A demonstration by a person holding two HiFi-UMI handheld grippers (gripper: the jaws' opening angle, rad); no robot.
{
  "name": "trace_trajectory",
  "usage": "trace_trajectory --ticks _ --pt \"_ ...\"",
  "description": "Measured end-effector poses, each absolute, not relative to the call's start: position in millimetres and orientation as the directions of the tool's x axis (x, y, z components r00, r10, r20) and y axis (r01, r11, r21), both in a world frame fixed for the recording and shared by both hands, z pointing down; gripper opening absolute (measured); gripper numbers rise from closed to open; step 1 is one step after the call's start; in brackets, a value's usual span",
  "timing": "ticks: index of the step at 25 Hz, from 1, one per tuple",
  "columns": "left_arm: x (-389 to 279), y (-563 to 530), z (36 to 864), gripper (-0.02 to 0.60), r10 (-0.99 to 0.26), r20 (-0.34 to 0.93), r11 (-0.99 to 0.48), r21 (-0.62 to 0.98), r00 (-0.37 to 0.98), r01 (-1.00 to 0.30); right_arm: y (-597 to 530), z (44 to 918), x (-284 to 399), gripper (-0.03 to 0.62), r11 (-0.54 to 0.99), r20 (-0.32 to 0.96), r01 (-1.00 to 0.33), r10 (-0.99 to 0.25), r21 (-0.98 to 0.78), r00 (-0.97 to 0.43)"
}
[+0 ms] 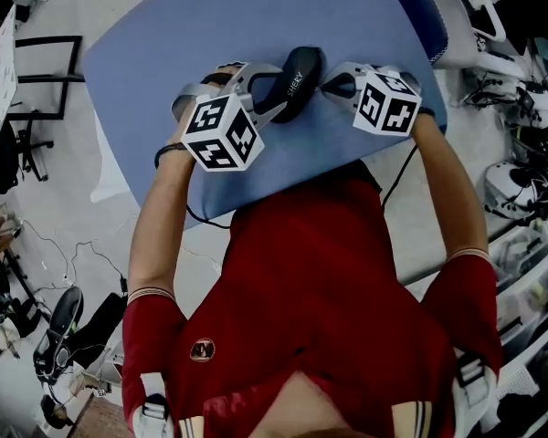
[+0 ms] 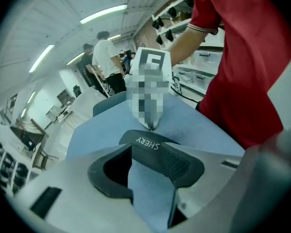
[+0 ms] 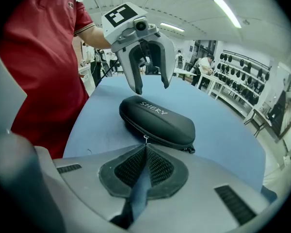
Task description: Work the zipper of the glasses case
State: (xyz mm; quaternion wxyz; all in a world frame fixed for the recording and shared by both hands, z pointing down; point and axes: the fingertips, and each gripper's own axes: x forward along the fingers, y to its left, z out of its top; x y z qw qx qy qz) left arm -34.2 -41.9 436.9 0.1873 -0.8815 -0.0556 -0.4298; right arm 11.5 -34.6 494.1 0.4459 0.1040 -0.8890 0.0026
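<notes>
A black zip-up glasses case (image 1: 299, 78) marked SHERY lies on the blue table (image 1: 164, 53). My right gripper (image 3: 145, 144) is shut at the case's (image 3: 157, 118) near seam, and the small metal zipper pull (image 3: 145, 138) is pinched at its tips. A small black tab (image 3: 189, 149) sticks out at the case's right end. My left gripper (image 3: 153, 86) hangs open just above the case's other end without touching it. In the left gripper view its jaws (image 2: 153, 152) straddle the end of the case (image 2: 148, 141) with the pads apart from it.
The table's front edge (image 1: 283, 194) is against the person's red shirt (image 1: 320, 281). A blue chair (image 1: 429, 7) stands at the far right corner. Shelves of dark gear (image 3: 240, 74) line the room, and people (image 2: 106, 62) stand in the background.
</notes>
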Motion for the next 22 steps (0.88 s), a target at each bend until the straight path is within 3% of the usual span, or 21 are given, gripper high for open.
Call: trace_trajectory --ticks 9,22 --pt "7 -48 450 0.167 0.015 0.874 -0.723 -0.326 0.486 0.608 -54 492 57 0.0 0.984 0.803 -0.13 -0.173 0.12 -0.57" --pt "51 -70 458 0.187 0.067 0.92 -0.58 -0.28 0.387 0.765 -98 492 89 0.0 0.975 0.786 -0.107 -0.22 0.194 -0.578"
